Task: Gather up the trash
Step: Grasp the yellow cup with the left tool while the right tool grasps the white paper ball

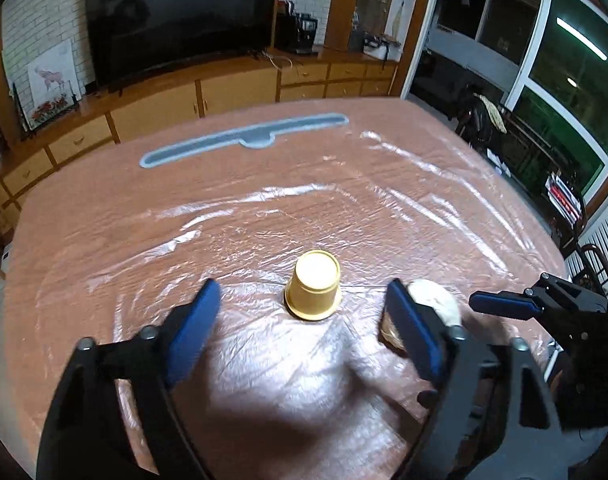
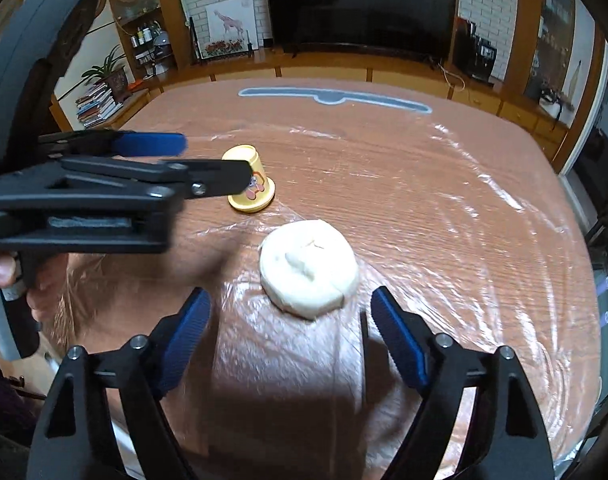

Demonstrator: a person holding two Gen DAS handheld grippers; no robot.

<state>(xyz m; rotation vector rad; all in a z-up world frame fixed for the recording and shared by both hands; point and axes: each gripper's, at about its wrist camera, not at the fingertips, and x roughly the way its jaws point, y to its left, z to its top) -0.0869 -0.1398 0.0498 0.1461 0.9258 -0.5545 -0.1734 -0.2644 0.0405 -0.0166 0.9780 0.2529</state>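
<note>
A yellow paper cup (image 1: 314, 285) stands upside down on the plastic-covered table (image 1: 264, 200). My left gripper (image 1: 303, 293) is open, and the cup stands just beyond its blue fingertips, untouched. To the cup's right lies a white round lump (image 2: 309, 270), partly hidden behind my left gripper's right finger in the left wrist view. My right gripper (image 2: 290, 299) is open just short of that lump, with nothing between its pads. In the right wrist view the left gripper (image 2: 214, 160) reaches in from the left and partly covers the cup (image 2: 251, 186).
A long grey flat strip (image 1: 244, 140) lies near the table's far edge. Beyond it stand a wooden cabinet with a large dark TV (image 1: 180, 20) and a coffee machine. A hand (image 2: 0, 270) holds the left gripper's handle. Windows are at the right.
</note>
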